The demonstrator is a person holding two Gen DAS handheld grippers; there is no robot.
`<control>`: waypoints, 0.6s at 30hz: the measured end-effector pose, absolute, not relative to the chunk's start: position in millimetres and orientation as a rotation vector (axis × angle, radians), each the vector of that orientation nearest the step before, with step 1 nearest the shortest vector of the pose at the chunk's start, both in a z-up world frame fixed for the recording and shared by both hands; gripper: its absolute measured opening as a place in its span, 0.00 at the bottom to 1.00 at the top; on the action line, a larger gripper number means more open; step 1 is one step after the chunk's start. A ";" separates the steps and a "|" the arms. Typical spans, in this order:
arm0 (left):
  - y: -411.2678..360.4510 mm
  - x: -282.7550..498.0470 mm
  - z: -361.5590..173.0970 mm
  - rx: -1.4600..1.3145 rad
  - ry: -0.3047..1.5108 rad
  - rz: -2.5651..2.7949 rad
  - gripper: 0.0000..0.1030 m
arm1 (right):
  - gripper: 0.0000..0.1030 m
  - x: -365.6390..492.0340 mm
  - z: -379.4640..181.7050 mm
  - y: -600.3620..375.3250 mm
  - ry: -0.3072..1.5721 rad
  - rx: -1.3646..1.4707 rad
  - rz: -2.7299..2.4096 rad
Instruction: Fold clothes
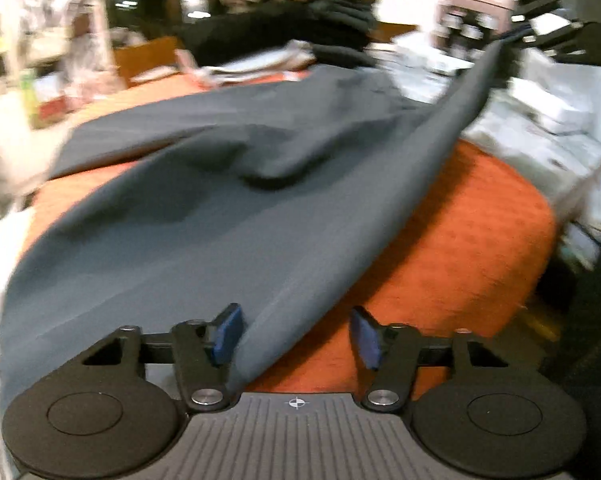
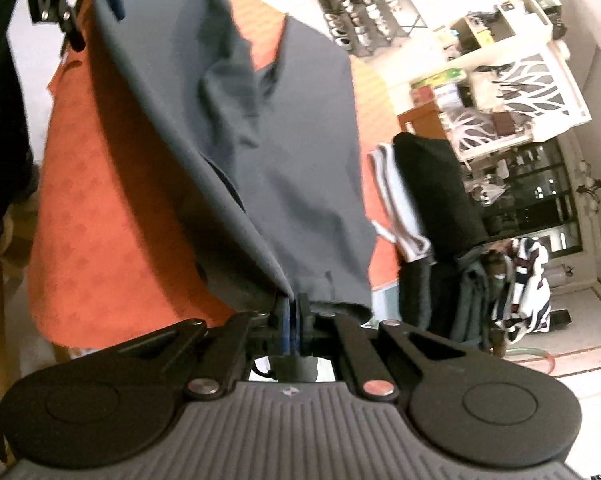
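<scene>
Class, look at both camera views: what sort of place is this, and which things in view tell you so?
Probably a lived-in home room. A table with an orange cloth holds grey trousers and a pile of clothes, with cluttered white shelves behind.

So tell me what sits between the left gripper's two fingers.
In the left wrist view, the grey garment edge runs between the left gripper fingers, with orange tablecloth beneath.

Likely a home — cluttered shelves (image 2: 496,80), clothes pile (image 2: 440,200).
</scene>
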State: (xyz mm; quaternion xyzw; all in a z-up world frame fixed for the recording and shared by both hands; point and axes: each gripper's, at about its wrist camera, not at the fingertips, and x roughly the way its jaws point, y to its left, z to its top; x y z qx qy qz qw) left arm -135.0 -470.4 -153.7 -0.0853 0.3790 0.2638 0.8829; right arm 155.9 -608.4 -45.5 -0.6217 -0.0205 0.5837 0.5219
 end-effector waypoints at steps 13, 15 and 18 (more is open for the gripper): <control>-451.0 -187.4 -165.4 -0.147 0.775 1.056 0.23 | 0.02 154.3 -22.4 -599.2 -0.052 -1.345 1.316; -444.6 -196.2 -165.6 -0.172 0.761 1.133 0.21 | 0.02 154.2 -23.8 -600.3 -0.039 -1.328 1.312; -437.6 -211.3 -163.2 -0.217 0.724 1.214 0.11 | 0.02 152.4 -28.8 -602.0 -0.021 -1.320 1.315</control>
